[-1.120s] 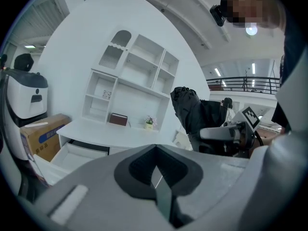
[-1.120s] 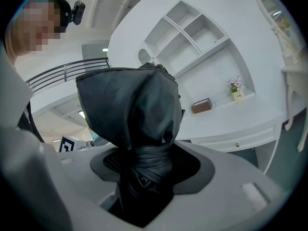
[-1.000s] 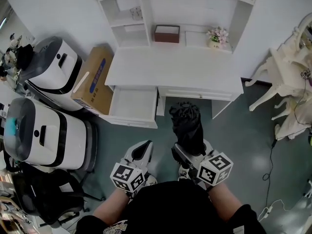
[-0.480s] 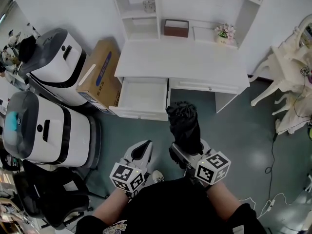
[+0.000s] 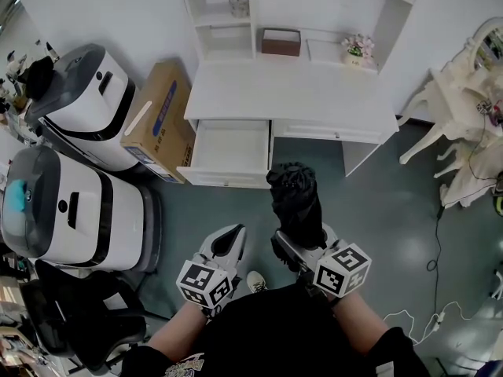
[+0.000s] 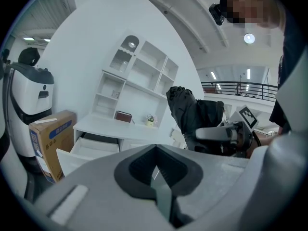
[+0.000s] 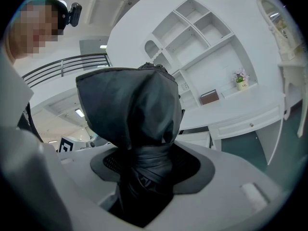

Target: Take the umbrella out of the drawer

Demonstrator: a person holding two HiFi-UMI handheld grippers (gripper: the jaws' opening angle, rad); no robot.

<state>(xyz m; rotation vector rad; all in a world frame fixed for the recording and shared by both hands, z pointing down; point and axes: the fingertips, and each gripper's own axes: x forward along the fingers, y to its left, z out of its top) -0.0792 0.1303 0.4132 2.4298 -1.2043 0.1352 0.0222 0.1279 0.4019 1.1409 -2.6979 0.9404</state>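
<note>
A folded black umbrella (image 5: 297, 204) stands upright in my right gripper (image 5: 302, 243), whose jaws are shut on its lower part; it fills the right gripper view as a dark bundle (image 7: 132, 129). The white drawer (image 5: 228, 151) hangs open and looks bare, under the left side of the white desk (image 5: 295, 100). My left gripper (image 5: 226, 242) is beside the right one, shut with nothing in it. From the left gripper view the umbrella (image 6: 187, 114) shows to the right, and the drawer (image 6: 89, 150) shows low at the left.
A brown cardboard box (image 5: 157, 120) leans left of the drawer. Two white and grey machines (image 5: 67, 210) stand at the left. Shelves with a brown box (image 5: 281, 42) and a flower pot (image 5: 357, 49) top the desk. White chairs (image 5: 460, 132) stand at the right. A cable (image 5: 424, 289) lies on the floor.
The view has drawn back from the desk, so the desk and drawer sit higher and further off. Both grippers keep their places, the right one still holding the umbrella.
</note>
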